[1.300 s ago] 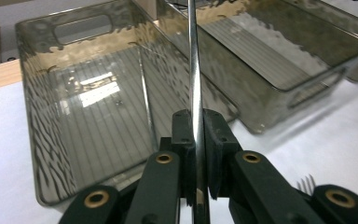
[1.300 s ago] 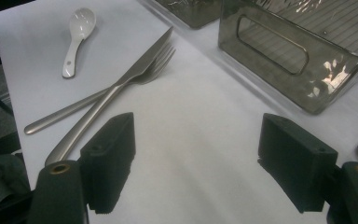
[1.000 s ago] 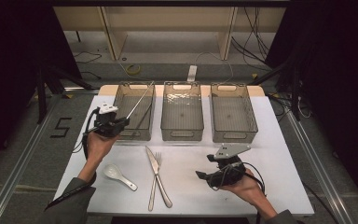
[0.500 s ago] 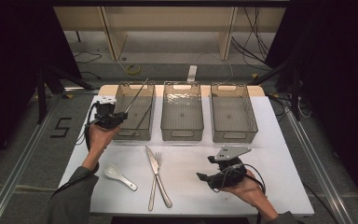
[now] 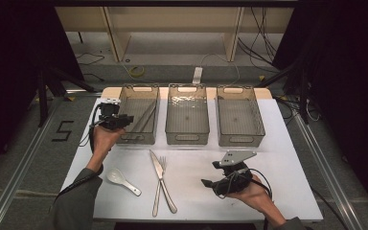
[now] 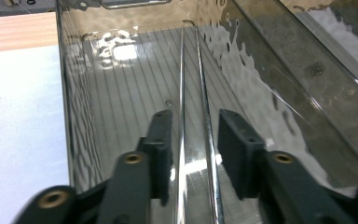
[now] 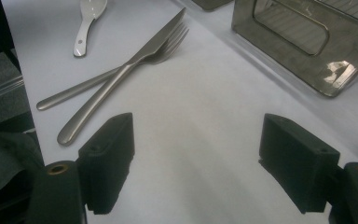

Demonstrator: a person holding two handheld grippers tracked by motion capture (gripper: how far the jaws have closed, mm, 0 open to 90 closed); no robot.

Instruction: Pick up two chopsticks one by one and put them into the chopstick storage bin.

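Black left gripper (image 6: pixel 190 140) over metal chopsticks (image 6: pixel 193 116) in the left bin (image 5: pixel 124 103).

Its jaws have just been opening; the pair of thin rods runs between the pads without being pinched, lying in the clear bin at ten o'clock on the white table (image 5: pixel 287 143). The right gripper (image 7: pixel 196 163), at five o'clock, stands wide open over bare cloth, holding nothing. At six o'clock lie a knife (image 5: pixel 159 168) and fork (image 5: pixel 166 191), crossed; a white spoon (image 5: pixel 120 179) sits at seven.
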